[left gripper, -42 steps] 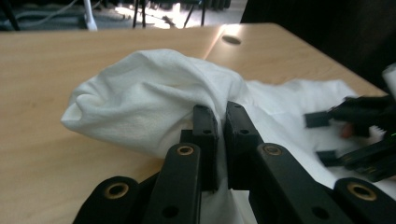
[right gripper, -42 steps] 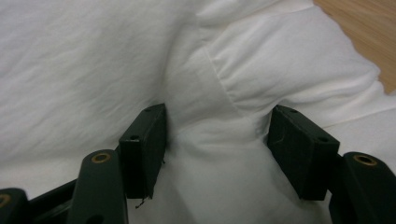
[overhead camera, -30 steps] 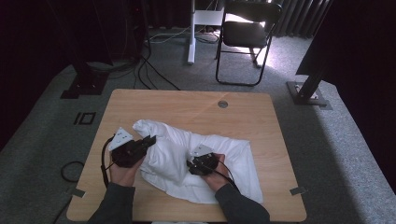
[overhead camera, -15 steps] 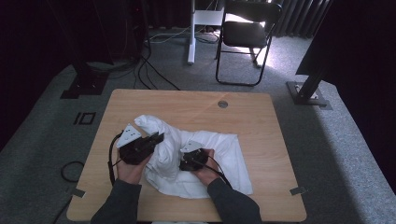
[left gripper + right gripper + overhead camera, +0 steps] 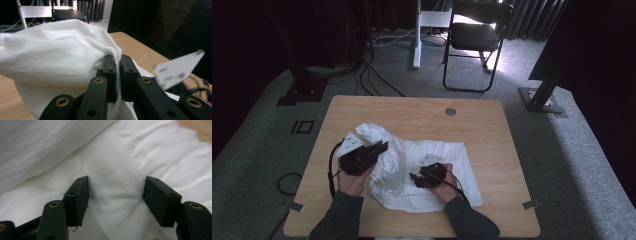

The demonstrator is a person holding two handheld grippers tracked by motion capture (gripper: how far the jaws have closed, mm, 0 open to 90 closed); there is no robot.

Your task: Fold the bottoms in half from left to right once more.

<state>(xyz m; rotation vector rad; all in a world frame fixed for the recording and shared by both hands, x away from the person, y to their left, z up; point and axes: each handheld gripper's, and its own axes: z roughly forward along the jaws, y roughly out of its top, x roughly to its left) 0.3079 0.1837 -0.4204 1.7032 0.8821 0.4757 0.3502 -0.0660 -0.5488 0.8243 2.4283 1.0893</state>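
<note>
A white cloth (image 5: 427, 155) lies crumpled on the wooden table (image 5: 492, 125). My left gripper (image 5: 381, 147) is shut on a raised fold of the cloth (image 5: 57, 52) at its left side and holds that fold up over the middle; its jaws are pinched together on the fabric (image 5: 117, 63). My right gripper (image 5: 413, 177) rests low on the flat part of the cloth, just right of the raised fold. In the right gripper view its jaws stand open (image 5: 116, 192) with smooth white cloth (image 5: 115, 157) under and between them, not pinched.
A black folding chair (image 5: 477, 35) and a white table leg (image 5: 417, 45) stand on the grey carpet beyond the table. Cables (image 5: 372, 75) run on the floor at the back left. A round grommet (image 5: 450, 111) sits near the table's far edge.
My left gripper has carried the cloth's left side to the right, bunching it into a raised fold. My right gripper shifted left, then back a little to the right.
</note>
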